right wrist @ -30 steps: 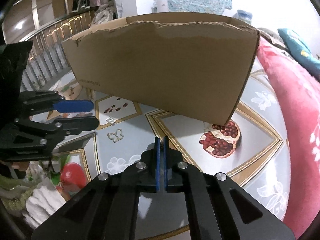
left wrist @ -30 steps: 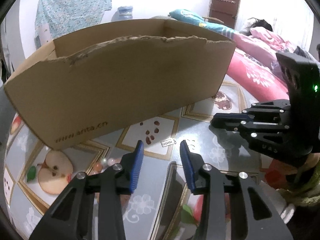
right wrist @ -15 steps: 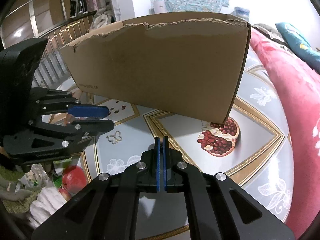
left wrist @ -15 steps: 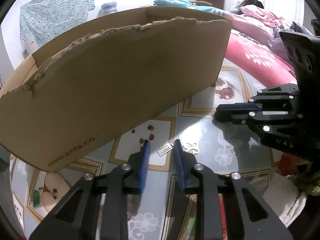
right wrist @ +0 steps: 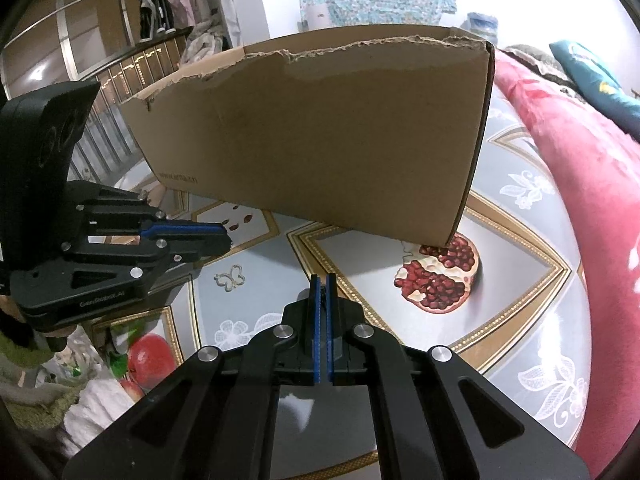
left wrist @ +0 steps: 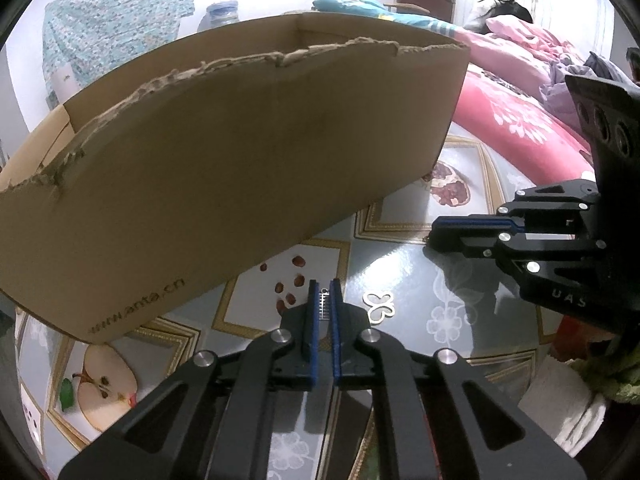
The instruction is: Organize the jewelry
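The cardboard box (left wrist: 240, 168) carries the print "www.anta.cn" low on its front wall, near the bottom left corner. To the right of the box, the right gripper (left wrist: 430, 236) body shows the letters "UAS". To the left of the box, the left gripper (right wrist: 228, 240) body reads "GenRobot.AI".

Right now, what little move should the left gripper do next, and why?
Probably lift straight up a little. The left gripper has just been closing its jaws, and the small silver piece sits pinched between them, low on the table. The cardboard box stands just behind, so raising likely comes first.
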`<state>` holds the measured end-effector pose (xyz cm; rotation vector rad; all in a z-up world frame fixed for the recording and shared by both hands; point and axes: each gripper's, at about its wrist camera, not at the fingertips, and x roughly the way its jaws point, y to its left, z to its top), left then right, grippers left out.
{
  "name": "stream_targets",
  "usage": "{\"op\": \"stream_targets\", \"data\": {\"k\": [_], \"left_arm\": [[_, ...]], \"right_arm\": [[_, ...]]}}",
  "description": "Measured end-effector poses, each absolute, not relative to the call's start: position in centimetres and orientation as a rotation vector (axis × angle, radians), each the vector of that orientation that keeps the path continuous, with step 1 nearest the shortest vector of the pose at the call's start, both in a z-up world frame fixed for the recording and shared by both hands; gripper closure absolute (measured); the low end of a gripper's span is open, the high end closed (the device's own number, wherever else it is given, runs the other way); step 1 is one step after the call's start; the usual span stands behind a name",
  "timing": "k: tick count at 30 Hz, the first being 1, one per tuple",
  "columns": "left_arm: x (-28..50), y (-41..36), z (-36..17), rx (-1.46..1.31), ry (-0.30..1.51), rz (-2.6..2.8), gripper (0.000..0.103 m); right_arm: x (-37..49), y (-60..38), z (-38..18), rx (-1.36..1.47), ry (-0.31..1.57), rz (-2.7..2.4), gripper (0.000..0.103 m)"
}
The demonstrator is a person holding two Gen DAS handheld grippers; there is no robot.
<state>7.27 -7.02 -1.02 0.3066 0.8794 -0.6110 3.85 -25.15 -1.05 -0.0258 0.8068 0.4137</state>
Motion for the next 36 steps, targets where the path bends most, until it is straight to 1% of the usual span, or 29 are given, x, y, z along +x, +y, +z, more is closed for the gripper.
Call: {"op": "stream_targets", "data": {"k": [5,13,24,31,36], "left_arm": [[7.1,-6.1,-0.2,0.266,0.868,-0.604,0.099],[5.5,-3.5,2.9,0.193,0.805,-0.576,0.099],[3.6,-0.7,9.8,0.098,0.648,-0.587,0.099],[5.0,-0.9,12.6,0.099,0.573,-0.600,0.099],[8.7,-2.1,12.7,0.100,0.589,-0.599,0.099]], "right_arm": [[3.6,-25.3,-0.5,-0.028,0.794,0.414,0.103],[2.7,-26.3,1.3,0.027,0.762,0.432,0.103],[2.2,-28.2,6.9,0.131,0.630,0.493,0.103],[3.9,-27.7,10.4,0.137,0.536,0.535,0.103],[7.3,-26.1,11.2,0.130,0.525,0.546,0.103]]}}
